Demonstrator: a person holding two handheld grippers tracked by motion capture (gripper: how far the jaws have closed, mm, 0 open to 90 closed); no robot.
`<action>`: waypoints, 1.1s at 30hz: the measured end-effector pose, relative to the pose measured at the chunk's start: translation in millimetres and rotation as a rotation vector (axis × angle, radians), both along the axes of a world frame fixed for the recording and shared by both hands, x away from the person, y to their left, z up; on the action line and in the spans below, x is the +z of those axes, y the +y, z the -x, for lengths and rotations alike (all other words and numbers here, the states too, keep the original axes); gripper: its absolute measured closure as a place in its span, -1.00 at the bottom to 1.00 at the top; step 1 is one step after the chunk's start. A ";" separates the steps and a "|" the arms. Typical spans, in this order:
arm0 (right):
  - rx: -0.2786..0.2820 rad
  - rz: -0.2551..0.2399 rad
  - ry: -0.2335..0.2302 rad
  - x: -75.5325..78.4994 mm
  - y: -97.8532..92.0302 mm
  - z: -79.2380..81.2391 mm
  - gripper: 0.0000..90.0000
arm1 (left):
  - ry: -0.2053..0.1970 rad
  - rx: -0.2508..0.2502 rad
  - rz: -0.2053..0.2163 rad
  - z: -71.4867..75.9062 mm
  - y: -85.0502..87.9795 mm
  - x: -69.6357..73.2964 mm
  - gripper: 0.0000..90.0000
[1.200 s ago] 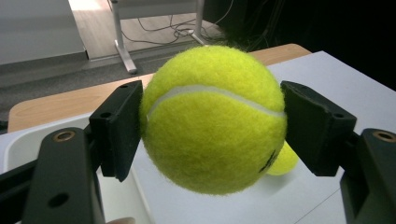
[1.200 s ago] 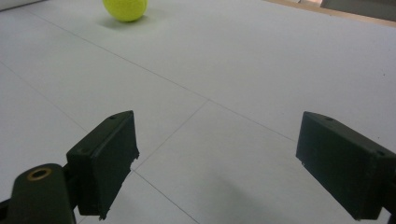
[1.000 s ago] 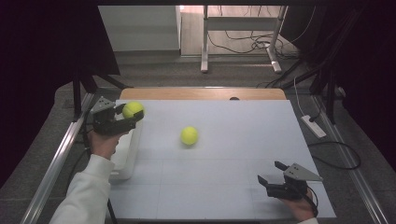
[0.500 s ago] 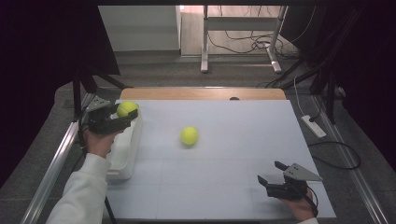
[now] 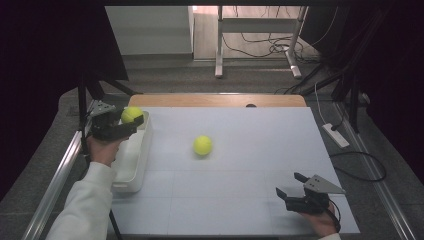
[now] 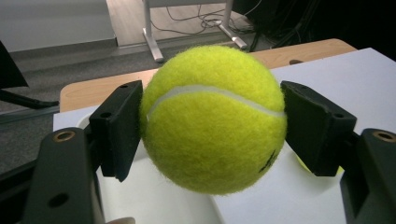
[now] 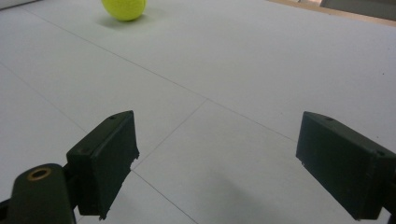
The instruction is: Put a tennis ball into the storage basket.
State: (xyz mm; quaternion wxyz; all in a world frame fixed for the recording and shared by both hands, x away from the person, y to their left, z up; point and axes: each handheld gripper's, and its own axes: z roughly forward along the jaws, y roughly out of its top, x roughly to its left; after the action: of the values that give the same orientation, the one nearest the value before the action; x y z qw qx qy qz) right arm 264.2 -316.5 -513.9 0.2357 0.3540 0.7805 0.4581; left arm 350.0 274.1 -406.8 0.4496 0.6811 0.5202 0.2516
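Left tool [image 5: 120,127] clamps a yellow tennis ball [image 5: 131,114] between both jaws, held above the far end of the white bin [image 5: 131,162] at the table's [image 5: 240,200] left edge; in the left gripper view the pads [image 6: 119,128] press the ball's sides. Right tool [image 5: 295,192] rests low at the near right corner of the table, jaws wide apart with nothing between them. Second tennis ball [image 5: 202,145] lies free mid-table, well apart from both tools.
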 end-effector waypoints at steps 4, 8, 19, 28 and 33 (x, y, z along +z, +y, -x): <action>-0.001 -0.002 0.000 -0.1 0.0 0.0 -0.73 | 0.008 0.007 -0.007 -4.8 0.4 -0.4 -0.42; 0.000 -0.001 0.000 0.1 0.2 0.2 -0.72 | 0.022 0.023 -0.009 -10.5 3.2 -3.3 -0.42; -0.001 0.000 0.001 0.0 -0.1 0.2 -0.72 | 0.064 0.068 -0.002 -22.7 14.9 -12.7 -0.42; -0.002 0.001 0.002 -0.3 -0.2 0.1 -0.73 | 0.096 0.085 -0.013 -30.5 19.4 -18.1 -0.42; -0.002 0.001 0.001 -0.4 -0.3 0.1 -0.72 | 0.114 0.091 -0.018 -34.7 19.8 -21.6 -0.42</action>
State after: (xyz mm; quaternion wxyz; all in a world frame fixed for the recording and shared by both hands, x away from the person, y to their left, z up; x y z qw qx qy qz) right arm 264.1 -316.8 -514.3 0.2357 0.3550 0.7805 0.4575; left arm 384.7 293.9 -428.3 0.4013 0.6739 0.5733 0.2370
